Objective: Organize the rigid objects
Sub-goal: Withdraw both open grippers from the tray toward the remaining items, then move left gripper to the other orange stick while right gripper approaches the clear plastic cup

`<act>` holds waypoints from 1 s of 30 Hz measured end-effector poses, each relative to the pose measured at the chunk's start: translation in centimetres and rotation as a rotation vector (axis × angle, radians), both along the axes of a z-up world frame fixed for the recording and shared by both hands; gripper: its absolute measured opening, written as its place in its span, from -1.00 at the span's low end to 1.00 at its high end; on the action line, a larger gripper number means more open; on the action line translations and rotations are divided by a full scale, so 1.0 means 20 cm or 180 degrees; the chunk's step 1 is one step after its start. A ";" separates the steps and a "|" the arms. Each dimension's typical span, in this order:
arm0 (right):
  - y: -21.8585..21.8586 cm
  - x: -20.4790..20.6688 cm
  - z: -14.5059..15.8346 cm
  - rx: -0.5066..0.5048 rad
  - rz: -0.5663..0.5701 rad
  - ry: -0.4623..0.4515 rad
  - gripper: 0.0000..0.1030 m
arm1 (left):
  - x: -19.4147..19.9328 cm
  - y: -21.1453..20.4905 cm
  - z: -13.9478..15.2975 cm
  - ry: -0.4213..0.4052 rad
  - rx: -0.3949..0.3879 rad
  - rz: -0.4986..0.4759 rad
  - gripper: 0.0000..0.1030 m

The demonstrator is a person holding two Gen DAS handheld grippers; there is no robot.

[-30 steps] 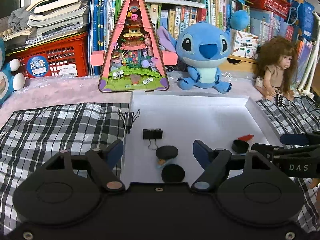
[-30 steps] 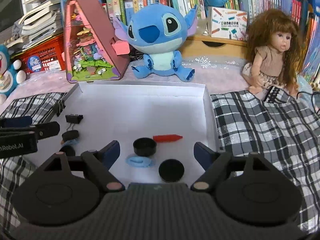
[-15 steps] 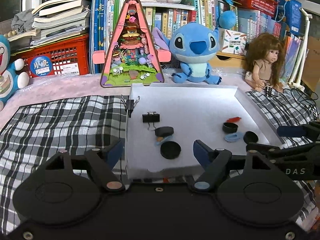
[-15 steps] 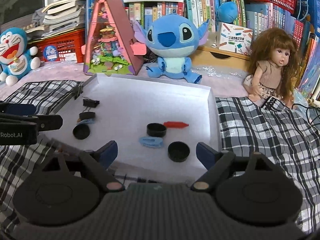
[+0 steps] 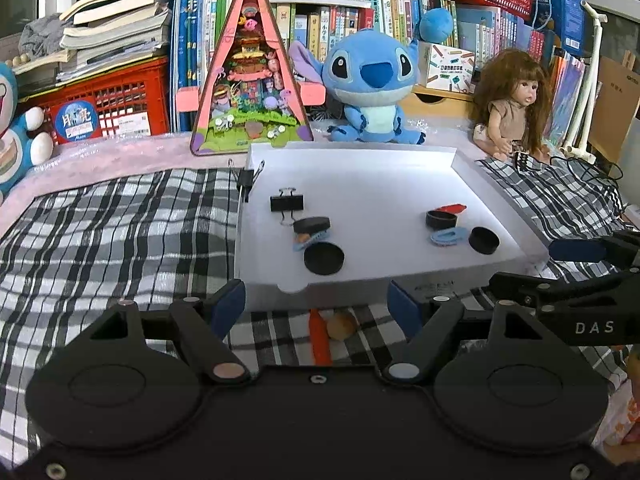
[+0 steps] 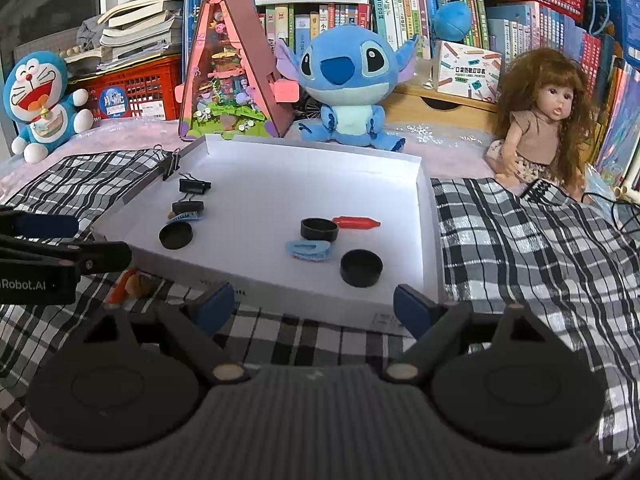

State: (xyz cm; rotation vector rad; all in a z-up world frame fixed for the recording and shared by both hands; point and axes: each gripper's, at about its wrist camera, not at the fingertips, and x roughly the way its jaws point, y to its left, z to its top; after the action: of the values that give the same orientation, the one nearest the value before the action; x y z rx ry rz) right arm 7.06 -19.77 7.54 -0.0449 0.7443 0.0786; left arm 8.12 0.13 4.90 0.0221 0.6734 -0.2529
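Grippers up front: left gripper (image 5: 316, 306) spread wide, nothing between the blue pads, hanging over the checked cloth (image 5: 120, 232) just short of the white tray (image 5: 400, 280). Right gripper (image 6: 314, 306) likewise gaping, jaws just been opening, empty too, poised at the tray's near wall.

Just beyond the left pads, on the cloth outside the tray: an orange stick (image 5: 320, 338) touching a small brown ball (image 5: 340, 326).

Inside the tray now. Near left, a black round cap (image 5: 324, 258), then a blue oval piece (image 5: 308, 240) tucked partly under a second black cap (image 5: 312, 224), and behind those a black binder clip (image 5: 286, 203). Near right, another black cap (image 6: 361, 268), a blue oval (image 6: 309, 249) just beside it, an open black ring-shaped lid (image 6: 319, 229) and a red stick (image 6: 357, 223) touching it. Second binder clip (image 5: 245, 178) clamped on the tray's far left wall.

Further back, a pink triangular diorama (image 5: 251, 80), a blue plush (image 5: 374, 88), a long-haired doll (image 6: 540, 120), and crowded bookshelves (image 5: 480, 32) behind.
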 end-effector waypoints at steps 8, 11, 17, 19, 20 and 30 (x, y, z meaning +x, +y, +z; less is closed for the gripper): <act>0.01 -0.10 -0.06 0.0027 0.0106 -0.0100 0.80 | -0.05 0.02 -0.05 0.0002 0.0069 0.0020 0.49; 0.02 -0.13 -0.08 0.0035 0.0170 -0.0109 0.81 | -0.07 0.01 -0.08 0.0011 0.0122 0.0014 0.49; 0.04 -0.17 -0.13 -0.0006 0.0270 -0.0077 0.81 | -0.07 0.00 -0.16 0.0094 0.0129 0.0031 0.49; 0.05 -0.17 -0.14 -0.0023 0.0287 -0.0072 0.81 | -0.08 0.00 -0.18 0.0077 0.0153 0.0049 0.49; 0.05 -0.17 -0.15 -0.0025 0.0296 -0.0071 0.81 | -0.08 -0.01 -0.19 0.0066 0.0164 0.0056 0.48; 0.09 -0.18 -0.22 -0.0152 0.0445 -0.0114 0.86 | -0.10 0.00 -0.25 0.0019 0.0192 0.0064 0.40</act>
State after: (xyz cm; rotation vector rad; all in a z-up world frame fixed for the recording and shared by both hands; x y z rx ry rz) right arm 3.52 -17.91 3.23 -0.1435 0.7067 0.1929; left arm 6.05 0.06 -0.09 0.0723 0.6867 -0.2133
